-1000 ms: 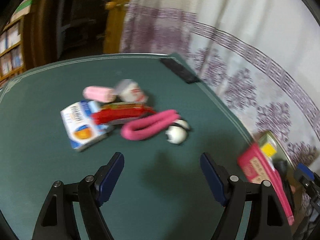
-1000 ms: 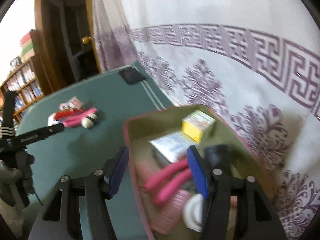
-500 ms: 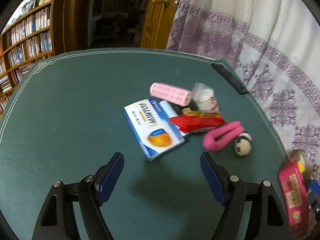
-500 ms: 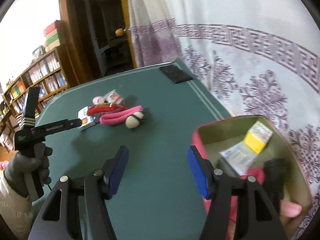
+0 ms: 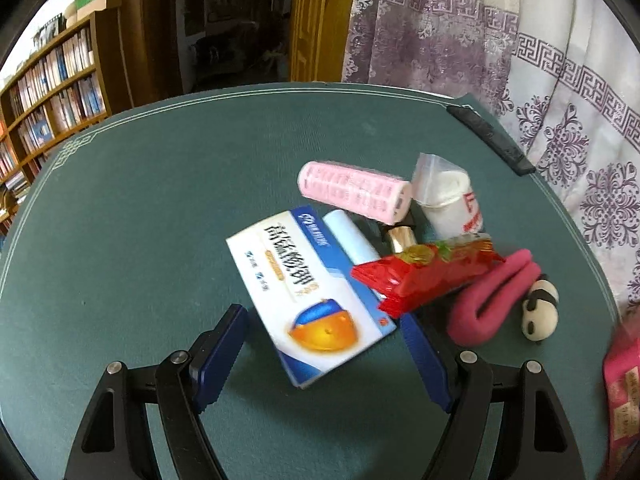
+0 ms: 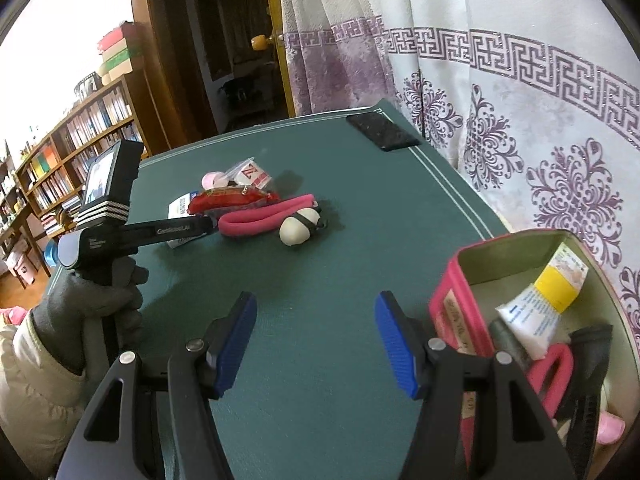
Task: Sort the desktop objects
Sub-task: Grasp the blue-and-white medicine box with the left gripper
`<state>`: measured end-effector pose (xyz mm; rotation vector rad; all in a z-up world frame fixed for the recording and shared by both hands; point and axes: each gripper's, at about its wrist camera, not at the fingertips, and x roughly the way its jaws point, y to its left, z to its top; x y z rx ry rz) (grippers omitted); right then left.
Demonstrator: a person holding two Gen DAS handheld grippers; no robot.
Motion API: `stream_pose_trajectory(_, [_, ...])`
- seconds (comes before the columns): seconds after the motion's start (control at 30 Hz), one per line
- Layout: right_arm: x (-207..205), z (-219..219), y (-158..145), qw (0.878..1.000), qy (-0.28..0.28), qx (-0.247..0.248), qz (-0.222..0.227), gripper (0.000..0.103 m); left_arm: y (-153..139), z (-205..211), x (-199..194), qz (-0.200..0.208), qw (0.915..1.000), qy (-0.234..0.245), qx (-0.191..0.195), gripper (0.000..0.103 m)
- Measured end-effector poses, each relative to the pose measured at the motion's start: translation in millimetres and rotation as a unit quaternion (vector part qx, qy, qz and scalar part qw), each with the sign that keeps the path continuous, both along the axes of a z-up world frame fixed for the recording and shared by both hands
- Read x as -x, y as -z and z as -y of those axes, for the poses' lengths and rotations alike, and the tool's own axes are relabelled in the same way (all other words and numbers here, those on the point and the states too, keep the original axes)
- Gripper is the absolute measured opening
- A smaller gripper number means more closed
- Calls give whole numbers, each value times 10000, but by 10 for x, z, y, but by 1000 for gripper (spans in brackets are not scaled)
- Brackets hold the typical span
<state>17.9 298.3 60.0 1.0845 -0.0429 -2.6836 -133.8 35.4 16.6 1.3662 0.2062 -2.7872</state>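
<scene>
Clutter is heaped right of centre on the green table point(image 5: 120, 220). A blue-and-white medicine box point(image 5: 310, 294) lies flat, long axis running diagonally, its near corner between the spread, empty fingers of the left gripper point(image 5: 324, 344). Bare cloth is left open on its left. Right of it lie a red packet point(image 5: 424, 276), pink loop point(image 5: 492, 296) and panda ball point(image 5: 540, 316). The right gripper point(image 6: 316, 344) is held open over bare cloth, beside the pink box point(image 6: 456, 312) at the table's right edge.

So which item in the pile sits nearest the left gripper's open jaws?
The blue-and-white medicine box: its near corner lies between the jaws of the left gripper, untouched. The red snack packet, pink hair roller and panda ball lie farther away.
</scene>
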Motion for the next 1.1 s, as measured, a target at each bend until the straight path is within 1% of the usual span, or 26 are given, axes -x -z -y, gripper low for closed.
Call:
stream_pose_trajectory(0.23, [73,78,62,9999,-86,2,79,66,2,302,-43,13,9997,-214,94,80])
stream_pose_trajectory(0.43, [115,160,112,9998,-176,-16,136,66,-15,515,-71,22,9994,-336,42,80])
stream_pose_trajectory(0.53, [131,178,130,9997,-181,-38,168,66,-20,556,-19,31,9993,-360,65,80])
stream_pose_trajectory(0.63, [150,180,150,9996,-165,-56,199,66,-34,547,35,25,9996,-269,125,80])
stream_pose_trajectory(0.83, [215,229,190,9995,-166,-91,258,66,-7,466,230,79,9988,-136,453,80])
stream_pose_trajectory(0.9, [243,256,204,9994,-178,-113,271,66,-6,437,267,46,9987,-73,501,80])
stream_pose_trajectory(0.97, [294,282,219,9993,-187,-118,288,66,-19,423,257,-39,9986,-14,526,61])
stream_pose_trajectory(1.0, [329,290,229,9993,-193,-91,313,66,-33,412,252,-77,9987,12,513,55])
stream_pose_trajectory(1.1, [448,315,256,9991,-159,19,394,66,-36,440,167,-107,9991,69,399,55])
